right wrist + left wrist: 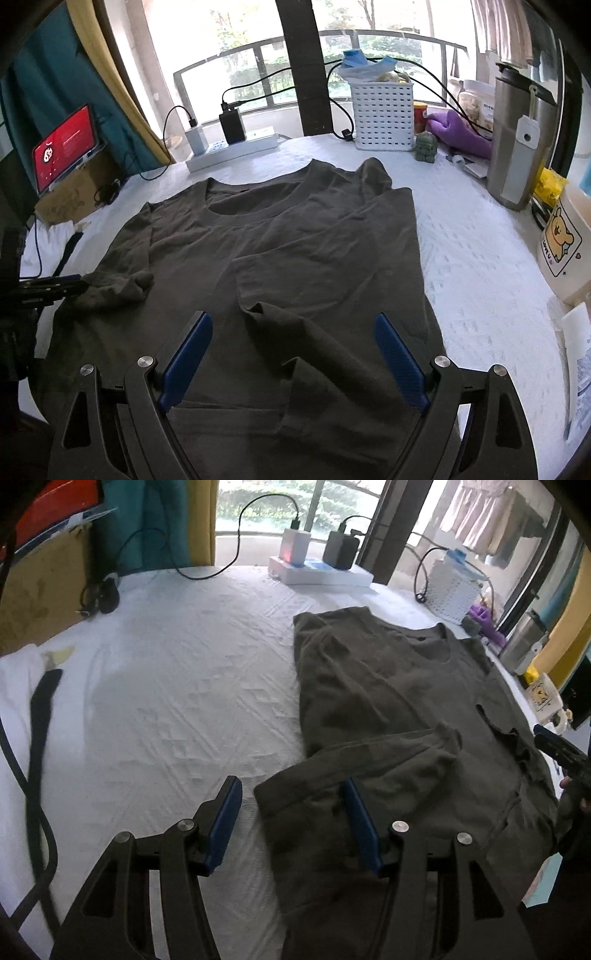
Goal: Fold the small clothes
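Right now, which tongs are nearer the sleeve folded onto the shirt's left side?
Left. The left tongs hang open right at that sleeve; the right tongs hang open over the shirt's middle, farther off.

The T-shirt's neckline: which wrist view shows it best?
The right wrist view. There the neckline of the dark T-shirt faces the camera near centre frame, its whole curve visible. The left wrist view shows the neckline from the side, off to the right, foreshortened and harder to read.
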`<state>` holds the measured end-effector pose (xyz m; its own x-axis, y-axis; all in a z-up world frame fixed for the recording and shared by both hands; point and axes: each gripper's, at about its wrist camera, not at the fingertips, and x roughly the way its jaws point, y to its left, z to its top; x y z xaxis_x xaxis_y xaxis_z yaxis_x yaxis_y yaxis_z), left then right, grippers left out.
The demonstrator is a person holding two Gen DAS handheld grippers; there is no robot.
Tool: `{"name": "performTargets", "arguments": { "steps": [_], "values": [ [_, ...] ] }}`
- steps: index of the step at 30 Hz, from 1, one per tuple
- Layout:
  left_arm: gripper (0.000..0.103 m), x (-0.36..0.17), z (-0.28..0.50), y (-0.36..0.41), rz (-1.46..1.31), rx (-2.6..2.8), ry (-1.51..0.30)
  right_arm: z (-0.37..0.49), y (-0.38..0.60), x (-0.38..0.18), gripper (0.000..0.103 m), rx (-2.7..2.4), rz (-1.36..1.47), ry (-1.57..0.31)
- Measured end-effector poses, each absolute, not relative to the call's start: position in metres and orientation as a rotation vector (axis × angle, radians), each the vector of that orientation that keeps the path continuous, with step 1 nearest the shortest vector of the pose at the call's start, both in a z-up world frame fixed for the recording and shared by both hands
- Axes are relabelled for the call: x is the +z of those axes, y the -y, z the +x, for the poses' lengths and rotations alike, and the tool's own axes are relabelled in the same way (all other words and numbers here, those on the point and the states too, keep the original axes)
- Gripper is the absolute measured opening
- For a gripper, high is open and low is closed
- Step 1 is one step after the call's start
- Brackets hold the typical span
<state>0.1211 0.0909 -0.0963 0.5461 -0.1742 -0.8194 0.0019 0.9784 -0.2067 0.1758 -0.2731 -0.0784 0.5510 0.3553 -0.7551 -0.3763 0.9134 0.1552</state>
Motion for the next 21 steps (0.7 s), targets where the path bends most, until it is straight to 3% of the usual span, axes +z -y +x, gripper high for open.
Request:
{"name": "performTargets", "arguments": {
  "steps": [1,2,5,13,21],
  "values": [
    [0.031,-0.095,0.12,-0.089,-0.182,-0.115,-0.977,0.175,0.273,-0.078,0.09,0.428,-0.029,-0.888],
    [0.017,-0.092,0.118,-0.085,-0.172,-0.125,-0.962,0.174,0.273,-0.078,0.09,0.426,-0.03,-0.888],
    [0.004,-0.081,0.111,-0.078,-0.126,-0.156,-0.919,0.17,0.272,-0.077,0.09,0.417,-0.033,-0.887],
    [0.004,-0.054,0.089,-0.046,-0.04,-0.261,-0.851,0.164,0.273,-0.079,0.09,0.408,-0.039,-0.892],
    [0.004,-0.069,0.074,-0.008,0.088,-0.389,-0.949,0.156,0.283,-0.081,0.09,0.394,-0.023,-0.891]
  ]
}}
